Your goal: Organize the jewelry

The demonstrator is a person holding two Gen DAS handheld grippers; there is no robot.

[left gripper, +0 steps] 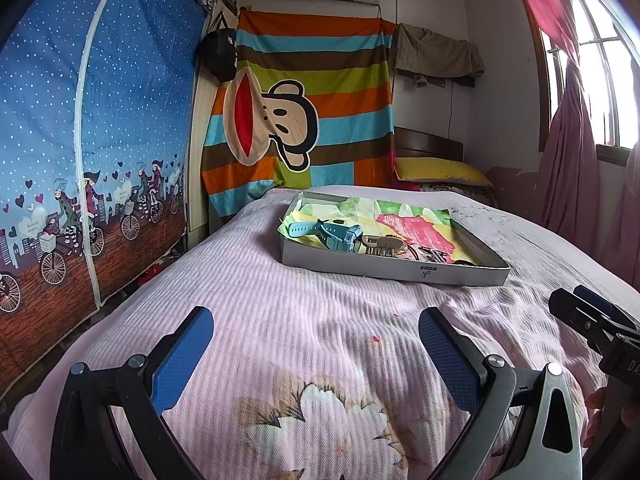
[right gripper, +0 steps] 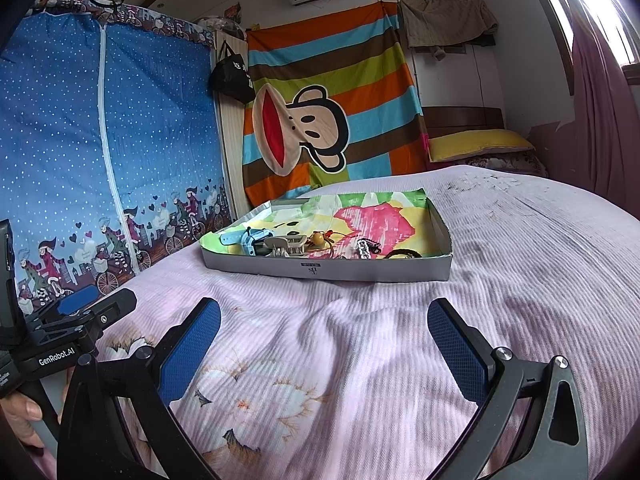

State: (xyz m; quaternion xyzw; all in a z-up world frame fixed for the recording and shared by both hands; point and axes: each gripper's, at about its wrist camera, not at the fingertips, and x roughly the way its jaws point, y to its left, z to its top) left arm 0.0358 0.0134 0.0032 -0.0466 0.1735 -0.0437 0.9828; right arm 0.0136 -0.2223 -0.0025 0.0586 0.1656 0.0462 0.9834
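Note:
A shallow grey cardboard tray (left gripper: 384, 270) (right gripper: 320, 270) lined with colourful paper lies on the pink bedspread ahead of both grippers. In it lie a blue watch (left gripper: 334, 234) (right gripper: 250, 238), a beige hair claw (left gripper: 382, 245) (right gripper: 286, 248), a small round yellow charm on a cord (right gripper: 319, 237), a beaded piece (right gripper: 366, 249) and a dark band (right gripper: 404, 255). My left gripper (left gripper: 316, 320) is open and empty, low over the bedspread, well short of the tray. My right gripper (right gripper: 324, 312) is open and empty, also short of the tray.
The bed (left gripper: 280, 320) fills the foreground. A blue fabric wardrobe (left gripper: 80, 140) stands at the left. A striped monkey blanket (left gripper: 304, 112) hangs behind the bed. A yellow pillow (left gripper: 440, 170) lies at the head. Pink curtains (left gripper: 568, 160) hang by the window at right.

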